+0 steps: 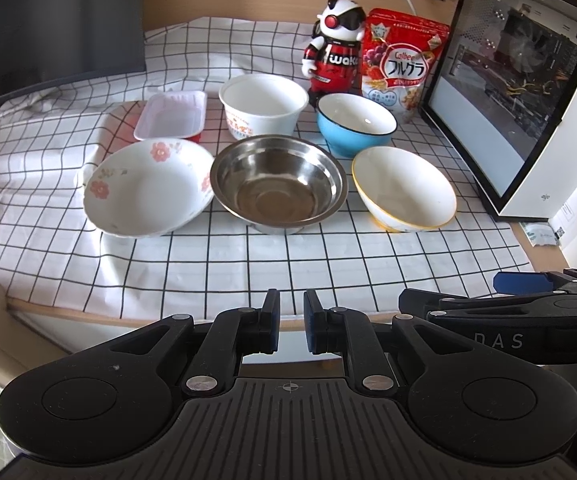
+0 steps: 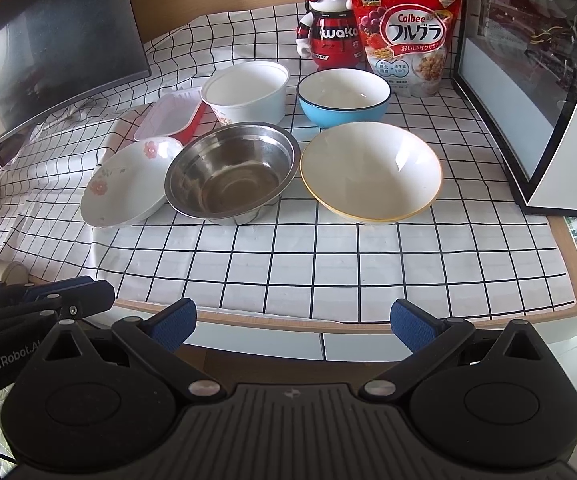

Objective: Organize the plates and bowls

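Note:
Six dishes stand in two rows on the checked cloth [image 1: 228,256]. The front row holds a floral dish [image 1: 148,186] [image 2: 128,184], a steel bowl [image 1: 278,184] [image 2: 232,172] and a yellow-rimmed white bowl [image 1: 404,188] [image 2: 370,170]. Behind them are a red-sided plastic tray [image 1: 170,116] [image 2: 172,114], a white paper bowl [image 1: 264,104] [image 2: 246,90] and a blue bowl [image 1: 354,124] [image 2: 344,98]. My left gripper [image 1: 291,320] hovers at the table's front edge, jaws almost together, holding nothing. Beside it, my right gripper [image 2: 294,320] is wide open and holds nothing.
At the back stand a panda robot toy [image 1: 334,52] and a red cereal bag [image 1: 402,64]. A white computer case with a glass side [image 1: 528,100] walls off the right. A dark monitor [image 1: 48,20] stands at the back left. Bare cloth lies between the dishes and the wooden front edge [image 2: 288,316].

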`<state>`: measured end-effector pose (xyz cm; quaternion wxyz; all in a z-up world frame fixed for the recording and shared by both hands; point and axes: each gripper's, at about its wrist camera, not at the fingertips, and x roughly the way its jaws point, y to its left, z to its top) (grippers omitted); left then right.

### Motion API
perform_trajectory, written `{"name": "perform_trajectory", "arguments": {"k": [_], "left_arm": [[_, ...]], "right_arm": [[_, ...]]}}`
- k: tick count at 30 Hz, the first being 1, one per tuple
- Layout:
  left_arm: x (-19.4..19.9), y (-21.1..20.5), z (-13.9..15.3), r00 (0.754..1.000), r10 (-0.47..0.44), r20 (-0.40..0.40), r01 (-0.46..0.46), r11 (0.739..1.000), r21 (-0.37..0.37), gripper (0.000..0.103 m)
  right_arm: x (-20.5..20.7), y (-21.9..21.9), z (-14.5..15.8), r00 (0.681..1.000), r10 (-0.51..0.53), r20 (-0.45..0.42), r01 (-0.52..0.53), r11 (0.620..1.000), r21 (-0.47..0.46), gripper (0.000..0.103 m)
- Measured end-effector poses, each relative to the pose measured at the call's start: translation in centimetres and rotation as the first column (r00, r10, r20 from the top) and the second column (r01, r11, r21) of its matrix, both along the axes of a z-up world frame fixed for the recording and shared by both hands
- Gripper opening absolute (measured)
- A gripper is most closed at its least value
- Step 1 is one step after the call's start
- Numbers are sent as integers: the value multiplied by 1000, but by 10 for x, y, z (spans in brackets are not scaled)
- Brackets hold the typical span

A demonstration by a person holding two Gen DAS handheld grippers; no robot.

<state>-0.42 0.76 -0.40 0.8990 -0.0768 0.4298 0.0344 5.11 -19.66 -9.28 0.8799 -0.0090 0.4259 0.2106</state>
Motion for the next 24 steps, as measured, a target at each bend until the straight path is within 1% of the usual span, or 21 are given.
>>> {"name": "perform_trajectory", "arguments": {"k": [10, 14, 15, 18, 20, 22, 24], "left_arm": [[2, 6, -1, 1000, -4, -5, 4, 1000, -9, 15], [4, 23, -3, 1000, 2, -7, -2, 1000, -30, 15], [4, 31, -3, 1000, 19, -2, -19, 998, -55, 15], [8, 61, -2, 997, 70, 24, -65, 983, -172, 16], [13, 78, -1, 994, 99, 35, -89, 973, -214, 16], [21, 90, -4, 993, 110, 45, -95, 963, -251, 16], [32, 99, -10, 992, 122, 32, -107, 950, -294, 16]], "right_arm": [[1, 9, 1, 1000, -12, 7, 12, 1000, 4, 103], [-2, 18, 4, 999, -16, 50, 16, 1000, 17, 103], [-2, 20, 6, 998, -20, 66, 19, 1000, 20, 103], [-1, 29, 15, 992, -21, 127, 18, 1000, 25, 103], [3, 37, 20, 987, -1, 161, -2, 1000, 22, 103], [12, 44, 23, 986, 31, 166, -38, 999, 37, 103], [24, 46, 25, 985, 60, 161, -72, 995, 70, 103]]}}
